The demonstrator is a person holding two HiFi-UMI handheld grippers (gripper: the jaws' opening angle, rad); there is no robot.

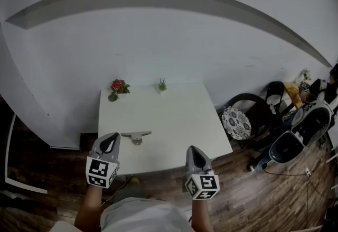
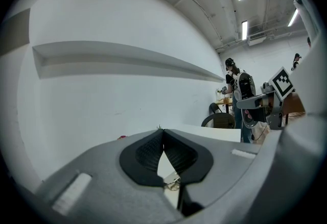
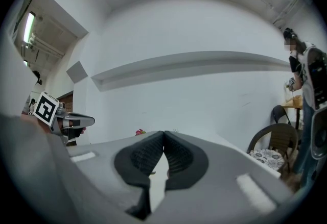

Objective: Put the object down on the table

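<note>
A small grey metal object [image 1: 136, 136] with a flat crossbar lies on the white table [image 1: 169, 120], near its front left edge. My left gripper [image 1: 110, 140] hovers at the table's front left, just left of the object, shut and holding nothing. In the left gripper view the black pads [image 2: 176, 154] meet at their tips, and the object [image 2: 172, 182] shows below them on the table. My right gripper [image 1: 193, 152] hangs over the front right edge, also shut and empty. Its pads [image 3: 178, 156] touch in the right gripper view.
A red flower pot [image 1: 119, 87] and a small green plant [image 1: 162, 85] stand at the table's far edge by the white wall. Dark chairs [image 1: 244, 118] and other gear crowd the right side. A person [image 2: 238, 93] stands far off. Wood floor lies below.
</note>
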